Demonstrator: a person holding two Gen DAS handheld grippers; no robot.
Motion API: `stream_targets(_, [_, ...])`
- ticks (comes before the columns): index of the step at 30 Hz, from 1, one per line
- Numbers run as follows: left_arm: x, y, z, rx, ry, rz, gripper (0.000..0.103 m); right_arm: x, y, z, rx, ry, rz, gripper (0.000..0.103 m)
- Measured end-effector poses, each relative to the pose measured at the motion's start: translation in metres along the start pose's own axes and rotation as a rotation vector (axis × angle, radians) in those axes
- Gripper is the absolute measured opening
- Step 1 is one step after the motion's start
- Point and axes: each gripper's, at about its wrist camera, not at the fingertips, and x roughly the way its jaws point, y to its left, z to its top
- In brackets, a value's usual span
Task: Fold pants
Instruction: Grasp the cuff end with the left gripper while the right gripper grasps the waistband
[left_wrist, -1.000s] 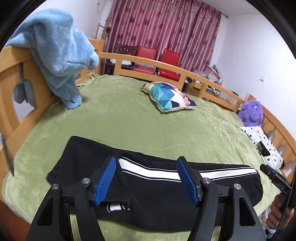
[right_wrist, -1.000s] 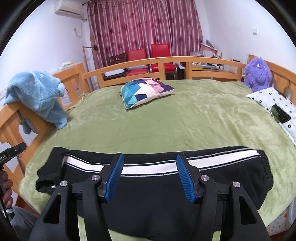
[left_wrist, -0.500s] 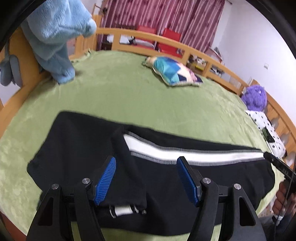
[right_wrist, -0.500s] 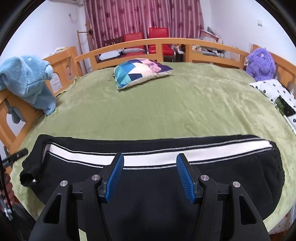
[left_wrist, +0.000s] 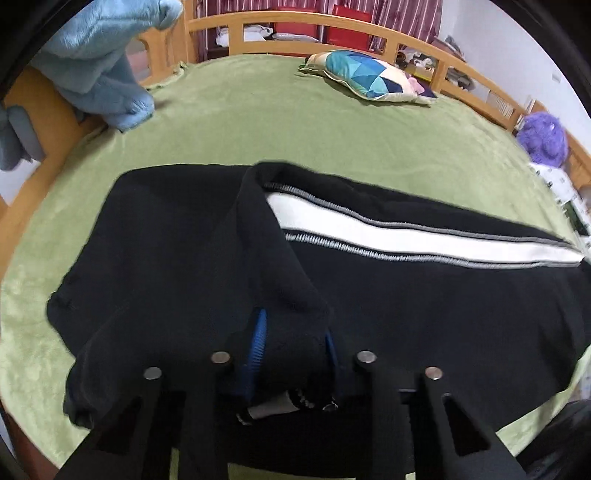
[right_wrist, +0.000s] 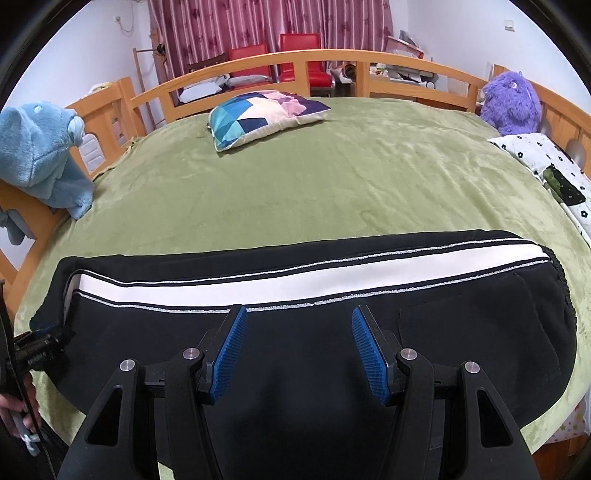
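Observation:
Black pants (left_wrist: 406, 302) with a white side stripe lie flat across the near edge of the green bed cover (left_wrist: 295, 122). My left gripper (left_wrist: 293, 343) sits low at their left end. Its jaws are closing and the blue pads pinch a raised fold of black fabric near the cuff. In the right wrist view the pants (right_wrist: 480, 332) span the frame. My right gripper (right_wrist: 297, 332) hovers open just over their middle, below the stripe, with nothing pinched. The left gripper (right_wrist: 40, 341) shows at the far left edge of that view, with a hand under it.
A patterned pillow (right_wrist: 266, 114) lies at the far side of the bed. A blue fleece (right_wrist: 37, 155) hangs on the wooden rail (right_wrist: 332, 59) at left. A purple plush toy (right_wrist: 511, 101) and a white flowered cloth (right_wrist: 546, 166) sit at right.
The left gripper dropped onto the pants and its jaws came together around a fold of fabric. The right gripper sank closer to the pants and stayed open.

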Motion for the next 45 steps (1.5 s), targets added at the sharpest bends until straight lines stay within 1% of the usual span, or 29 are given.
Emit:
stream_targets(1, [-0.004, 0.005, 0.004, -0.009, -0.019, -0.004, 0.015, 0.0, -0.001, 0.0, 0.001, -0.002, -0.006, 0.058])
stream_targets(2, [-0.009, 0.009, 0.01, -0.011, -0.04, 0.006, 0.014, 0.0, -0.004, 0.0, 0.005, -0.004, -0.015, 0.058])
stream_targets(5, [-0.029, 0.029, 0.036, -0.032, -0.128, 0.07, 0.013, 0.002, -0.014, 0.001, 0.036, -0.01, -0.03, 0.058])
stream_targets(6, [-0.035, 0.039, 0.049, -0.05, -0.154, 0.092, 0.013, 0.004, -0.018, 0.002, 0.047, -0.009, -0.032, 0.058])
stream_targets(10, [-0.04, 0.07, 0.089, -0.115, -0.191, 0.14, 0.012, 0.016, -0.028, 0.006, 0.082, 0.019, -0.069, 0.058])
stream_targets(15, [-0.025, 0.079, 0.129, -0.082, -0.208, 0.141, 0.013, 0.023, -0.026, 0.009, 0.086, 0.029, -0.083, 0.058])
stream_targets(17, [-0.019, 0.082, 0.133, -0.081, -0.217, 0.149, 0.013, 0.026, -0.022, 0.01, 0.077, 0.032, -0.09, 0.058])
stream_targets(20, [-0.008, 0.092, 0.13, -0.097, -0.223, 0.163, 0.013, 0.027, -0.019, 0.012, 0.074, 0.03, -0.091, 0.058])
stream_targets(22, [-0.001, 0.098, 0.128, -0.093, -0.205, 0.185, 0.019, 0.026, -0.02, 0.012, 0.092, 0.021, -0.08, 0.058])
stream_targets(23, [0.003, 0.101, 0.126, -0.1, -0.197, 0.208, 0.019, 0.026, -0.021, 0.012, 0.101, 0.018, -0.071, 0.058])
stream_targets(25, [0.007, 0.104, 0.122, -0.107, -0.173, 0.238, 0.031, 0.023, -0.023, 0.009, 0.115, 0.011, -0.053, 0.058])
stream_targets(26, [0.008, 0.104, 0.12, -0.104, -0.162, 0.243, 0.034, 0.021, -0.024, 0.006, 0.12, 0.005, -0.052, 0.058])
stream_targets(27, [0.007, 0.105, 0.117, -0.106, -0.158, 0.241, 0.042, 0.019, -0.027, 0.003, 0.123, -0.004, -0.056, 0.058])
stream_targets(28, [0.005, 0.106, 0.115, -0.114, -0.161, 0.229, 0.049, 0.015, -0.031, 0.0, 0.128, -0.016, -0.062, 0.058])
stream_targets(29, [0.001, 0.106, 0.112, -0.127, -0.164, 0.212, 0.053, 0.01, -0.035, -0.003, 0.132, -0.028, -0.068, 0.058])
stream_targets(30, [-0.003, 0.106, 0.109, -0.14, -0.167, 0.2, 0.06, 0.007, -0.04, -0.005, 0.135, -0.04, -0.073, 0.058])
stream_targets(32, [-0.009, 0.105, 0.105, -0.162, -0.171, 0.18, 0.064, -0.003, -0.055, -0.012, 0.146, -0.069, -0.1, 0.058])
stream_targets(34, [-0.015, 0.098, 0.1, -0.183, -0.17, 0.154, 0.07, -0.013, -0.075, -0.023, 0.171, -0.085, -0.137, 0.058])
stream_targets(37, [-0.023, 0.08, 0.091, -0.176, -0.176, 0.115, 0.072, -0.026, -0.115, -0.04, 0.24, -0.102, -0.19, 0.061])
stream_targets(38, [-0.026, 0.071, 0.087, -0.166, -0.181, 0.105, 0.072, -0.033, -0.134, -0.048, 0.279, -0.11, -0.223, 0.061])
stream_targets(39, [-0.028, 0.063, 0.084, -0.159, -0.186, 0.091, 0.072, -0.038, -0.149, -0.054, 0.311, -0.121, -0.242, 0.061])
stream_targets(41, [-0.032, 0.045, 0.075, -0.141, -0.203, 0.038, 0.072, -0.048, -0.183, -0.069, 0.399, -0.152, -0.272, 0.062])
stream_targets(42, [-0.033, 0.039, 0.072, -0.136, -0.204, 0.027, 0.072, -0.051, -0.201, -0.076, 0.445, -0.16, -0.288, 0.063])
stream_targets(44, [-0.033, 0.023, 0.065, -0.122, -0.21, 0.011, 0.072, -0.049, -0.231, -0.09, 0.515, -0.151, -0.285, 0.063])
stream_targets(45, [-0.033, 0.014, 0.061, -0.104, -0.214, 0.013, 0.072, -0.044, -0.246, -0.095, 0.548, -0.125, -0.264, 0.063])
